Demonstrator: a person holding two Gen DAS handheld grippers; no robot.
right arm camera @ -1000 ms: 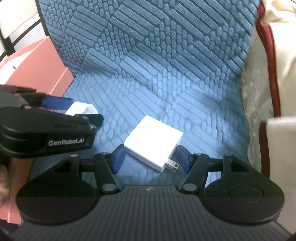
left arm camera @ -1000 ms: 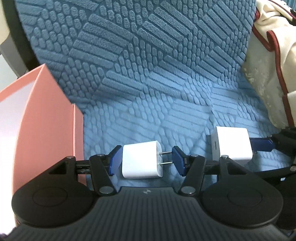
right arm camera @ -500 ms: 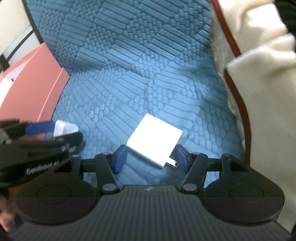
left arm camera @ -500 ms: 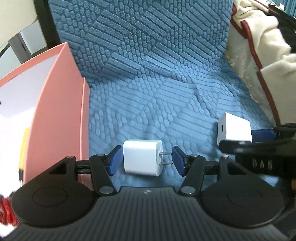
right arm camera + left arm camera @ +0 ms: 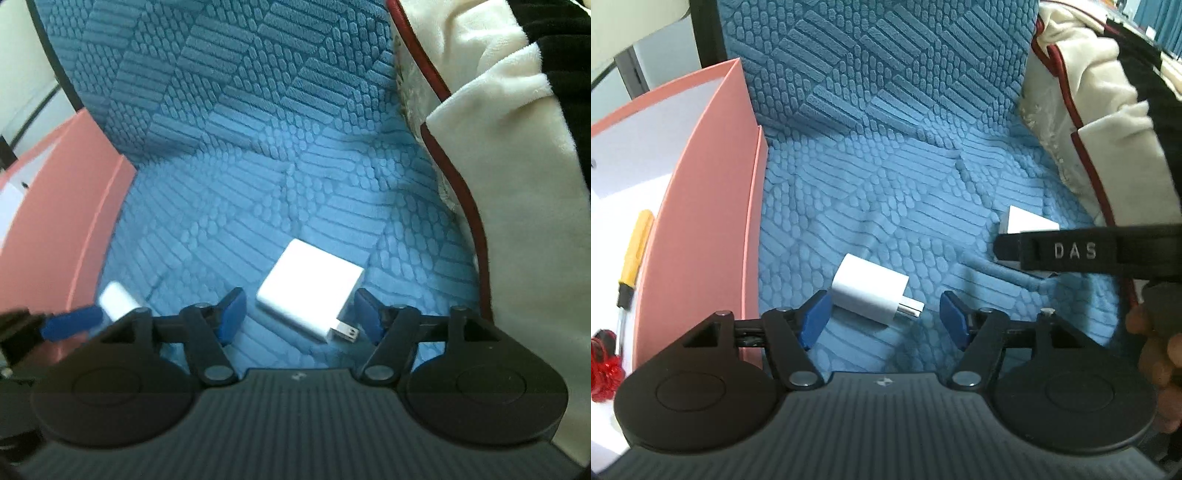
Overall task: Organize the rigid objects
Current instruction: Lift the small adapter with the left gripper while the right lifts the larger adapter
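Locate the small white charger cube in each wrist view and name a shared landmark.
Left wrist: small white charger cube lies centre-low, between the open left gripper pads.
Right wrist: at lower left, partly behind a blue pad.
Shared landmark: pink box on the left.

a blue textured cushion cover (image 5: 886,155), embossed with blocks of bars and pebbles, spreads over a seat and rises up its back. a cream blanket with dark red piping (image 5: 498,192) lies bunched along its right side. pale wall (image 5: 661,55) shows upper left.
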